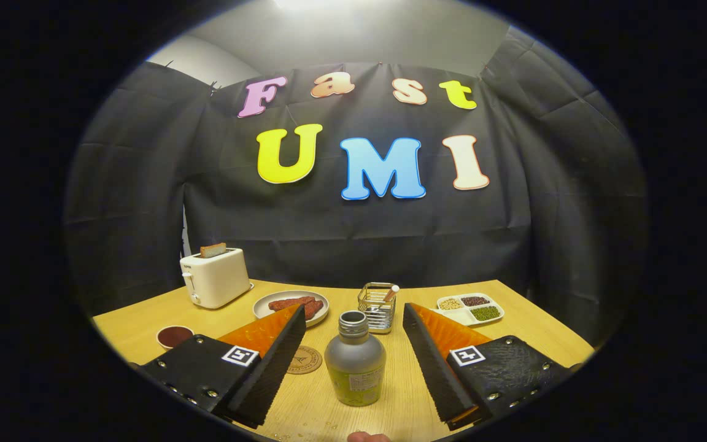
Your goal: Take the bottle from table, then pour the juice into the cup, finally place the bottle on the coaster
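Nearest my lens is the hand-held gripper (353,362), its fingers spread wide and touching nothing, and the bottle (355,362) stands upright on the worktop (531,334) squarely between them, its cap off, with a gap to each finger. That is the relation I care about: the bottle's long axis is vertical, it sits centred in the open span, neither finger nearer than the other, so I judge that closing straight in would catch its body. Sweeping from the left: a small cup (174,336) with dark contents sits beyond the left finger, a toaster (215,277) with a slice in it stands farther back, then a plate (291,306) of food partly hidden by the left fingertip. The round coaster (304,360) lies flat just left of the bottle, tucked beside the left finger. Behind the bottle is a wire holder (377,305), and to the right, beyond the right finger, a divided tray (470,308) of beans. I take the grasp as not yet made; pouring and setting down remain.
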### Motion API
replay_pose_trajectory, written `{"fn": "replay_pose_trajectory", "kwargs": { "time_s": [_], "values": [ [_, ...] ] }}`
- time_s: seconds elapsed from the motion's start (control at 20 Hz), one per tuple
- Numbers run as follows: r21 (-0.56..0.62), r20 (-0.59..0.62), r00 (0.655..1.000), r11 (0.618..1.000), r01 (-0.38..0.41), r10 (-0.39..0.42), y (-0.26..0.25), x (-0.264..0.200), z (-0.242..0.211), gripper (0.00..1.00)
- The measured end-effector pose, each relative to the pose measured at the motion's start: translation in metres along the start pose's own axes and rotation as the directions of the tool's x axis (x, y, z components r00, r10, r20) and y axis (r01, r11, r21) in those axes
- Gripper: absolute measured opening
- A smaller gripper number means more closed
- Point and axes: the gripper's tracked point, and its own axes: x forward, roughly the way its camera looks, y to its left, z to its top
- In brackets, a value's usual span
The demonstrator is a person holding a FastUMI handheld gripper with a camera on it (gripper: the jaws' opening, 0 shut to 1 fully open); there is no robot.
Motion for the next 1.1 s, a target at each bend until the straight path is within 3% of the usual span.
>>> {"fn": "replay_pose_trajectory", "kwargs": {
  "time_s": [0.55, 0.75, 0.9, 1.1],
  "values": [
    [-0.031, -0.074, 0.997, 1.0, -0.001, -0.002, 0.008, 0.037, -0.076, 0.98],
    [-0.028, -0.086, 0.995, 0.998, 0.056, -0.058, -0.003, 0.046, -0.086, 0.97],
    [-0.022, -0.151, 0.984, 0.995, 0.096, -0.099, -0.008, 0.045, -0.088, 0.81],
    [-0.04, -0.245, 0.961, 0.992, 0.119, -0.125, -0.013, 0.05, -0.087, 0.76]
  ]
}}
